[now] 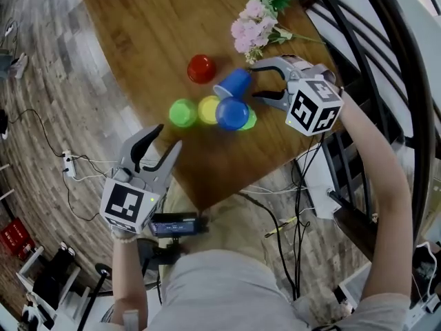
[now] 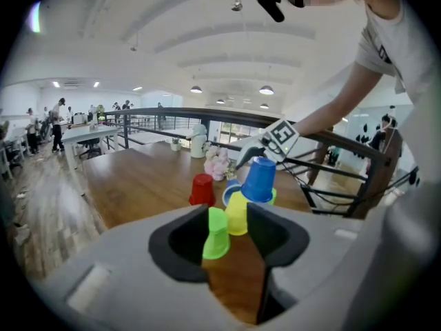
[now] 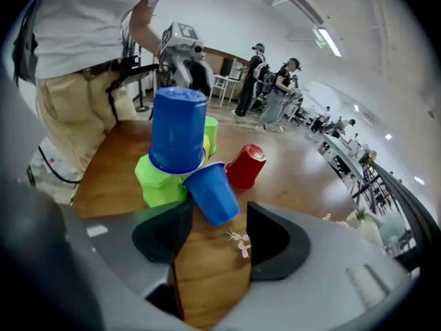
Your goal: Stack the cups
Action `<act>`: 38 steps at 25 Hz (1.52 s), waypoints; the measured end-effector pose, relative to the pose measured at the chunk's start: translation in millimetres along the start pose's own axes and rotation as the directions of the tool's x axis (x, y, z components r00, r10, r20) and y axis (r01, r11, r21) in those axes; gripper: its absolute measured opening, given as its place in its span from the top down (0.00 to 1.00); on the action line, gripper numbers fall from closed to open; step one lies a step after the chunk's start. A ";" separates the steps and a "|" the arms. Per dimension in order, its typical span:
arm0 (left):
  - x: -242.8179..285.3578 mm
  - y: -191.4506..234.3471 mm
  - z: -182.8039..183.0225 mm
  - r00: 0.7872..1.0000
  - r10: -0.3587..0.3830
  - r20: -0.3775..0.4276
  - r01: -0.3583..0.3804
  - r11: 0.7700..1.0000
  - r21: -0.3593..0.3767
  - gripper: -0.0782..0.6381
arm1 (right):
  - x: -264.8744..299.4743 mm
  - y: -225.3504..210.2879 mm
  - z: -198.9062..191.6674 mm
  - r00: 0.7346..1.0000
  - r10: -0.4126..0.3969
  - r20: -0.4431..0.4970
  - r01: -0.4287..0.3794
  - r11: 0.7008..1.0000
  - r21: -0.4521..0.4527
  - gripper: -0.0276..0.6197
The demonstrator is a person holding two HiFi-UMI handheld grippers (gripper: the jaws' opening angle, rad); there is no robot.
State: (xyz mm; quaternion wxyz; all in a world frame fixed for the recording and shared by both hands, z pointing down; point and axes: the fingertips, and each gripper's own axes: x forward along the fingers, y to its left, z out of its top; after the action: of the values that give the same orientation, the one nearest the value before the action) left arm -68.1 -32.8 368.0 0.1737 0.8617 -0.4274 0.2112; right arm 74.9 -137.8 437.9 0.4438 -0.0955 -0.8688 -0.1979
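Head view, wooden table (image 1: 138,33), plank floor (image 1: 55,81), left tongs (image 1: 169,135) and right tongs (image 1: 255,81) wide, holding nothing.

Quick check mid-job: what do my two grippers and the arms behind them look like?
The left gripper and the right gripper are grey, with curved two-finger jaws lined in black. Each carries a white cube printed with black square markers. The person wears a light short-sleeved shirt.

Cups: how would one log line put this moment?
left gripper jaws open | right gripper jaws open near tilted blue cup | red cup apart
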 end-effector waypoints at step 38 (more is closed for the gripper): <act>-5.9 -11.7 3.4 0.996 -0.088 -0.020 0.089 0.993 0.079 0.66 | -42.3 20.8 -70.4 0.876 -0.090 -0.474 0.106 0.994 0.008 0.62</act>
State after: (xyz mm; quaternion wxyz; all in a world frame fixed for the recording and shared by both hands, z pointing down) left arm -61.2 -23.9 360.8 0.1518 0.8843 -0.3786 0.2273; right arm 158.5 -148.8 446.3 0.6332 0.0074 -0.7411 -0.2229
